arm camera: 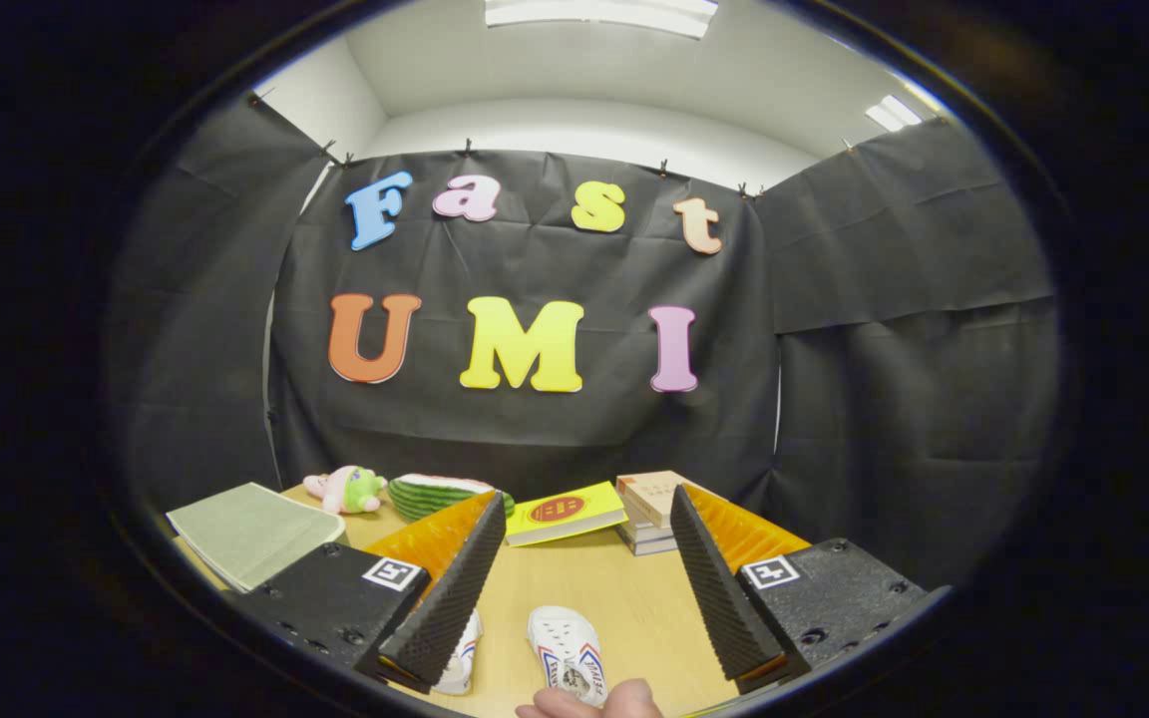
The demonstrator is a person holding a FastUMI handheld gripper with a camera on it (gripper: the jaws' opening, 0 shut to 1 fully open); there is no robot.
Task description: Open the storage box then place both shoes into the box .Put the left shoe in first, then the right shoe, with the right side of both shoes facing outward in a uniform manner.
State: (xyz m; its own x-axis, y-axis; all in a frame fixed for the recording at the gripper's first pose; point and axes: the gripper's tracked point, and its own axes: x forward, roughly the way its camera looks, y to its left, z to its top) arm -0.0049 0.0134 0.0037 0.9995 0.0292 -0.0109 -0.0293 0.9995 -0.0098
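Black-curtained booth, wooden desk (584, 588): the gripper (574, 588) hangs wide and empty above two white shoes (565, 653) at the desk's near edge, neither boxed yet, apparently everything left to do.

Bright, even light from ceiling panels (599, 10) above and beyond the fingers. Black cloth soaks it up; no glare. Table (624, 598) is evenly lit, shadows soft. Fisheye bends the walls hard towards the rim. Centre sharp; gripper (579, 588) bases slightly soft, fingers spread.
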